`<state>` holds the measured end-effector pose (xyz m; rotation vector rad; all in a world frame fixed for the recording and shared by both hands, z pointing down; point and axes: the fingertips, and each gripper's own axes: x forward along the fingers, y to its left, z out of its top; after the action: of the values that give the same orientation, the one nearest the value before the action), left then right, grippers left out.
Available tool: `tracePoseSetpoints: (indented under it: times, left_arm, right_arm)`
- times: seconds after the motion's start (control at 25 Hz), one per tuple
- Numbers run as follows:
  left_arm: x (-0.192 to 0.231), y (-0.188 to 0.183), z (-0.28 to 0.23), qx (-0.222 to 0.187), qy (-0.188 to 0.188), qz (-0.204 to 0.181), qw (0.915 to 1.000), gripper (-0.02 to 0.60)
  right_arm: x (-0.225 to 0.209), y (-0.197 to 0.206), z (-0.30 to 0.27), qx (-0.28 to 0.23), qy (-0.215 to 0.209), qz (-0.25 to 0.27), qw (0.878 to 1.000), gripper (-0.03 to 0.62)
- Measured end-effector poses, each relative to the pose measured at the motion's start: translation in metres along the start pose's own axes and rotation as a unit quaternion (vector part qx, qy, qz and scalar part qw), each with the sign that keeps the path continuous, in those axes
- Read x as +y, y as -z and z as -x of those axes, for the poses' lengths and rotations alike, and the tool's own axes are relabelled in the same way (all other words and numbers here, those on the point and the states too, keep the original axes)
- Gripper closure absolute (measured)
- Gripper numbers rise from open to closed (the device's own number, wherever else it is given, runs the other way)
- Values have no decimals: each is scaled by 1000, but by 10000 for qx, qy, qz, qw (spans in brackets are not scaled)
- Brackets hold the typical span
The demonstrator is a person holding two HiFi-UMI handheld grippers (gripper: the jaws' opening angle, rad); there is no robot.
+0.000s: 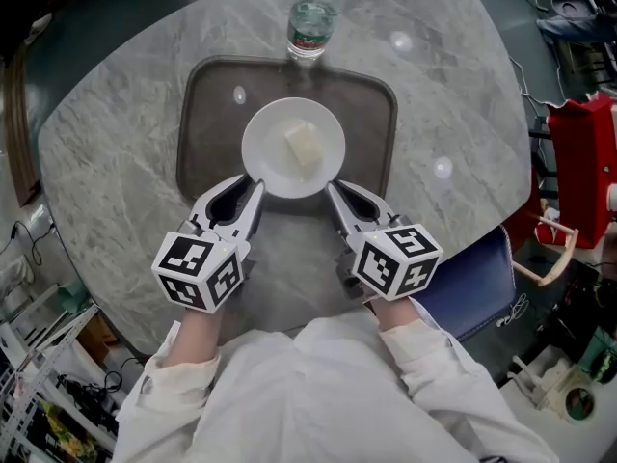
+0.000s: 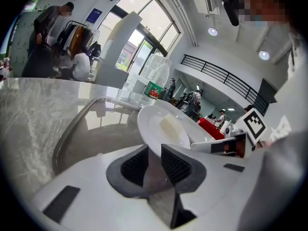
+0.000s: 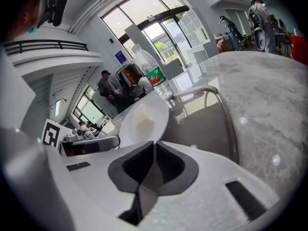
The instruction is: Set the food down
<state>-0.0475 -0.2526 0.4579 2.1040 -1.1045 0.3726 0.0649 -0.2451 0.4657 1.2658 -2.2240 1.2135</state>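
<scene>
A white plate [image 1: 273,160] carries a pale block of food [image 1: 303,147] over the near half of a brown tray [image 1: 207,114] on a round marble table [image 1: 116,162]. My left gripper [image 1: 253,187] is shut on the plate's near-left rim and my right gripper [image 1: 335,192] on its near-right rim. In the left gripper view the plate [image 2: 155,123] with the food [image 2: 171,127] runs into my left gripper [image 2: 154,159]. In the right gripper view the plate [image 3: 155,110] and food [image 3: 143,121] sit in my right gripper [image 3: 154,153]. Whether the plate touches the tray I cannot tell.
A water bottle [image 1: 310,22] stands just beyond the tray's far edge. A blue chair seat [image 1: 477,278] sits at the table's right, with a red object [image 1: 583,162] and cables further right. People stand far off in the hall.
</scene>
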Motion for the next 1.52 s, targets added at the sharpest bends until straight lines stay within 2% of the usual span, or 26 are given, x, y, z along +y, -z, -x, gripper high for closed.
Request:
tracePoseSetpoints:
  times: [0.96, 1.28, 1.52]
  left_arm:
    - [16, 7, -17, 668, -262, 413, 9966, 500]
    - [19, 9, -20, 672, -595, 415, 9951, 500]
    - [17, 11, -19, 687, -551, 355, 9955, 500]
  right_arm:
    - [-7, -1, -18, 426, 133, 13, 9990, 577]
    - [-8, -1, -19, 355, 312, 38, 9989, 577]
    - [-2, 3, -22, 498, 284, 222, 9981, 577]
